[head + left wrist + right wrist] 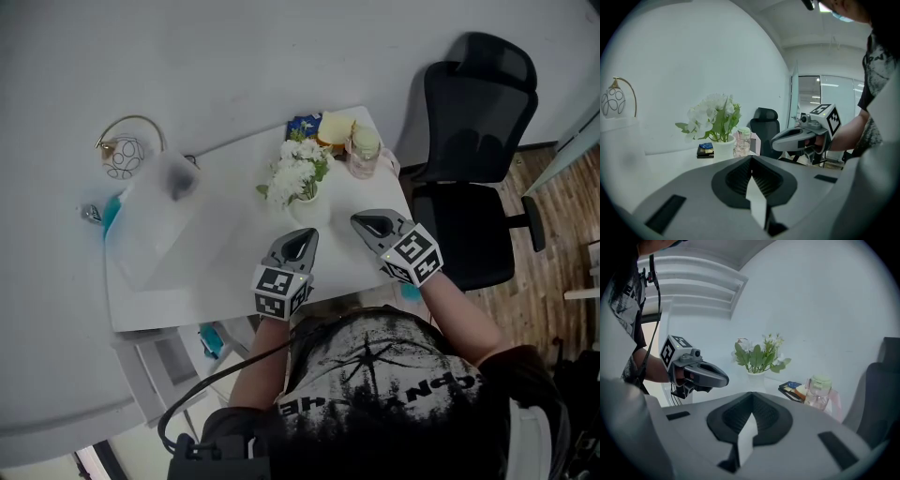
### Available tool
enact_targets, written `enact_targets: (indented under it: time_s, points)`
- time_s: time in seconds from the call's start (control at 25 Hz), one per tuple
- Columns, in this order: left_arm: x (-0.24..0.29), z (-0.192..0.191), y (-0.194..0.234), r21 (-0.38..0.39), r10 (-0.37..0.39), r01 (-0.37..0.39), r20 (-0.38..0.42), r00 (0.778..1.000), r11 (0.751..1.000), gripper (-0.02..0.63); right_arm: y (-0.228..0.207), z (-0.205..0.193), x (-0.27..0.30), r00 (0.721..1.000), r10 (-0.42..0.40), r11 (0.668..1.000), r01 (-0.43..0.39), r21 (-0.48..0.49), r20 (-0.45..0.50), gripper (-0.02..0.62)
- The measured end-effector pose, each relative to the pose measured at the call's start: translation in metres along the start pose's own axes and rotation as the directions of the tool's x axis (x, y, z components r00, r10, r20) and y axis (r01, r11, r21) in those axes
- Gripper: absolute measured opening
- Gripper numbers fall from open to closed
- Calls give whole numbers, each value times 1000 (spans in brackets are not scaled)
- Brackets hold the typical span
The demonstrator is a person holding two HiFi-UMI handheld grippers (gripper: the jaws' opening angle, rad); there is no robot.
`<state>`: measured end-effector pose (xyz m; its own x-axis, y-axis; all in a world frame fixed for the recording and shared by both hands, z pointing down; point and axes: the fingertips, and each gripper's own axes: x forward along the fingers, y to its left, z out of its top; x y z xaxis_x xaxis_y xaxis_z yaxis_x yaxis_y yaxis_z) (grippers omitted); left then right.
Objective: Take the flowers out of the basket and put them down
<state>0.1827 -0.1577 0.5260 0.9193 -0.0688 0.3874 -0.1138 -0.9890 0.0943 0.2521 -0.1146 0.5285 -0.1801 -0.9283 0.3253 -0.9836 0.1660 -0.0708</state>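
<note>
Head view: left gripper (305, 234) and right gripper (362, 221), jaws together and empty, are hovering just short of the flowers (293, 174).

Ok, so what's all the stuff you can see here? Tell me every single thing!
table: one, white, under everything
flowers: one bunch, white with green leaves, far side of the table
pot: one, white, holding the flowers
jar: one, clear with a pale green lid, right of the flowers
flat stack: one, blue and yellow on top, behind the flowers
hoop ornament: one, gold hoop with a white ball, far left by the wall
frosted bag: one, see-through white, table's left side
office chair: one, black, right of the table
left gripper: one, grey, shut and empty, over the table's near edge
right gripper: one, grey, shut and empty, beside the left gripper
</note>
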Motion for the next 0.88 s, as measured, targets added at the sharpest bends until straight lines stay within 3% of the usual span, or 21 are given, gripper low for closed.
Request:
enact_targets:
  time_s: [0.88]
  points:
    - [-2,5,-11,11,-17,17,3,1000,1000,11,18,7,0,999,46,999,-46,-14,14,16]
